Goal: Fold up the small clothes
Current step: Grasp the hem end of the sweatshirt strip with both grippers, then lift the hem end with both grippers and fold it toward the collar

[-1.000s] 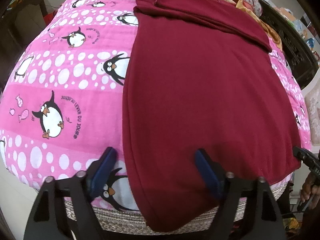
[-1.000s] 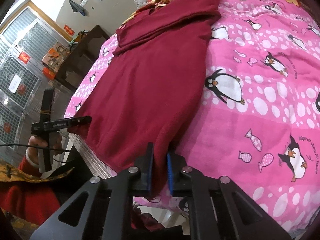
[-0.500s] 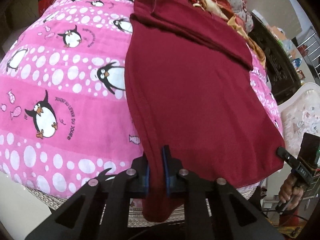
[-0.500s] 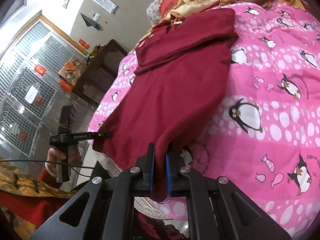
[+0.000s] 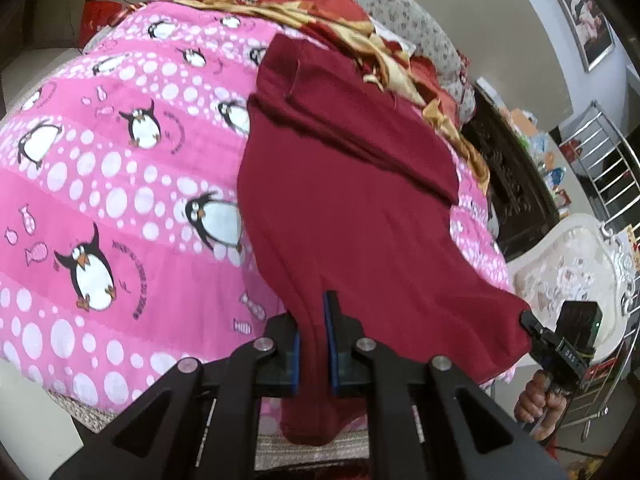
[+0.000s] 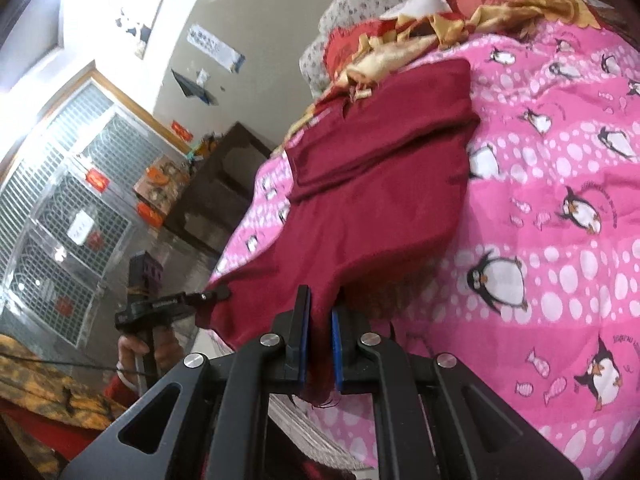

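A dark red garment [image 5: 360, 200] lies lengthwise on a pink penguin blanket [image 5: 100, 184], its far end folded over. My left gripper [image 5: 313, 320] is shut on the garment's near hem at one corner and lifts it off the blanket. My right gripper [image 6: 319, 322] is shut on the other near corner of the same garment [image 6: 372, 200], also lifted. Each gripper shows in the other's view: the right one [image 5: 528, 318] at the cloth's right corner, the left one [image 6: 218, 293] at its left corner.
The pink blanket [image 6: 560, 240] covers a bed. Red and gold bedding [image 5: 360, 28] is piled at the far end. A dark cabinet [image 5: 516, 184] and a white ornate chair [image 5: 568, 264] stand to the right. A metal grille door [image 6: 60, 200] is beyond.
My left gripper was open astride the hem and has shut on it. Both grippers have raised the near edge of the garment off the blanket and the views tilt upward.
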Demonstrator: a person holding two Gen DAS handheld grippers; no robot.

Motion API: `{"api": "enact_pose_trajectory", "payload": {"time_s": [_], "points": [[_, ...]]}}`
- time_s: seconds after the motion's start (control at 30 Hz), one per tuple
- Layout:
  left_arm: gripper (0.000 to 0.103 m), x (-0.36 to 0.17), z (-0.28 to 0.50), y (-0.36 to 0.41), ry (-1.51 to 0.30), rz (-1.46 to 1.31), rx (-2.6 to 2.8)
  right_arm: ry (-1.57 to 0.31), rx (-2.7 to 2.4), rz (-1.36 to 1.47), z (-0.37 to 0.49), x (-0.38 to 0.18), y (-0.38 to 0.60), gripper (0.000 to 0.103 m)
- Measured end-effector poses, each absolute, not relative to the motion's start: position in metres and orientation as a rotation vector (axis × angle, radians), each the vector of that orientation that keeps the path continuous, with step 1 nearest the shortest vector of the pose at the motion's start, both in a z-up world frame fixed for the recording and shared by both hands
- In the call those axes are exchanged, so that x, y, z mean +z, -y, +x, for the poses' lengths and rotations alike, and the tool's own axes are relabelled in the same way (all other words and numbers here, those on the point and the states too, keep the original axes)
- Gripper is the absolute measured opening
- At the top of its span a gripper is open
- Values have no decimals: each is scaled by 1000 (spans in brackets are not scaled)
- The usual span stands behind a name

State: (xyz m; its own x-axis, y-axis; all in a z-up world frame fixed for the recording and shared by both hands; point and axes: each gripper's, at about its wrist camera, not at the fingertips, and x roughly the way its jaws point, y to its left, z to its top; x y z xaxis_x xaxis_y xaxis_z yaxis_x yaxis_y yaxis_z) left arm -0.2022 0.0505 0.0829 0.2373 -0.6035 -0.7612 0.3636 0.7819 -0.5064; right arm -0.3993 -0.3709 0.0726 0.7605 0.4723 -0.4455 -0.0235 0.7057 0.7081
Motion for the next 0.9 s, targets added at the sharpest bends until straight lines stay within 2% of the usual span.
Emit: {"api": "enact_pose_trajectory", "payload": {"time_s": [0.3, 0.9], "points": [[9, 109, -184, -42, -1057, -256, -659, -508, 284, 788, -381, 95, 387, 35], [10, 151, -176, -29, -915, -256, -691, -431, 253, 763, -374, 124, 401, 35]]}}
